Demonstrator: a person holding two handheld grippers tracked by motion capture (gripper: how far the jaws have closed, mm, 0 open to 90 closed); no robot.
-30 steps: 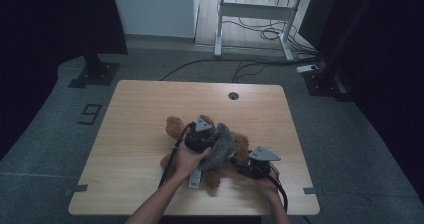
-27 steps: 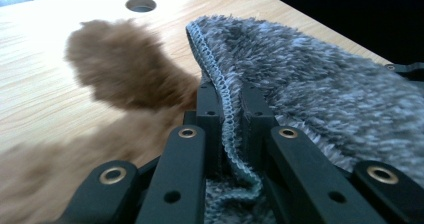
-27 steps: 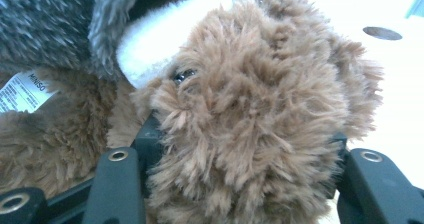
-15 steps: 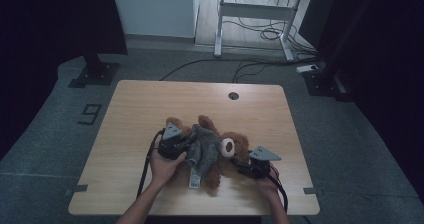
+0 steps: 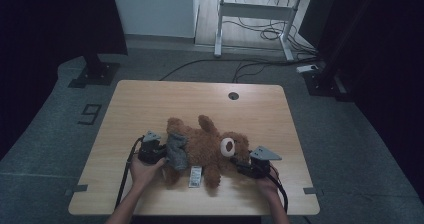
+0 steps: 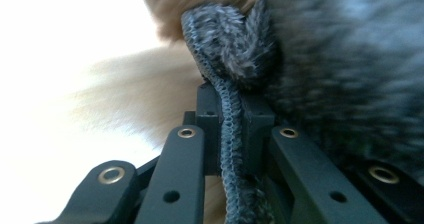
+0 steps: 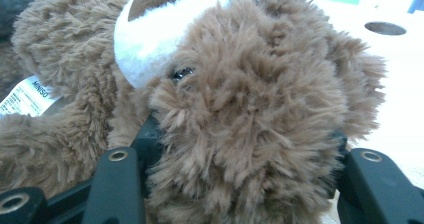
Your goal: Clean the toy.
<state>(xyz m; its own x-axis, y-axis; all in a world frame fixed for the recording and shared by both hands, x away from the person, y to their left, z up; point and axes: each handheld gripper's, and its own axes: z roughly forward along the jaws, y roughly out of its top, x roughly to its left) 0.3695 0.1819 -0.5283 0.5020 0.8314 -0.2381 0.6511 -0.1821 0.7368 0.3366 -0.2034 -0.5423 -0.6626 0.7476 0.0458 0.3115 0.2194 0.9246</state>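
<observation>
Your left gripper [image 6: 231,109] has its jaws pressed together on the knitted hem of the grey fuzzy garment [image 6: 345,69]; the hem runs as a dark ribbed cord straight up between the two black pads, and the rest of the grey cloth bunches just beyond and to the right of the jaw tips. Past that cloth, pale brown fur shows, blurred. In the high view the same gripper [image 5: 159,151] sits at the bear's lower end with the grey garment [image 5: 176,151] touching its tips, and your left hand [image 5: 144,170] is wrapped around its body, cable trailing back toward you. Your right gripper [image 7: 240,149] has its jaws spread wide around the head of the brown teddy bear [image 7: 240,84], one jaw at each side of the fur, which fills the gap between them; whether the pads actually press the fur you cannot tell. Just ahead of the tips lie the bear's white muzzle and a dark eye, and off to the left a white sewn-in label [image 7: 27,96]. From above, the right gripper [image 5: 245,165] is at the bear's head, and the teddy bear [image 5: 207,146] lies flat between both tools on the wooden table [image 5: 150,104], toward your edge, the label [image 5: 195,176] beside its body.
</observation>
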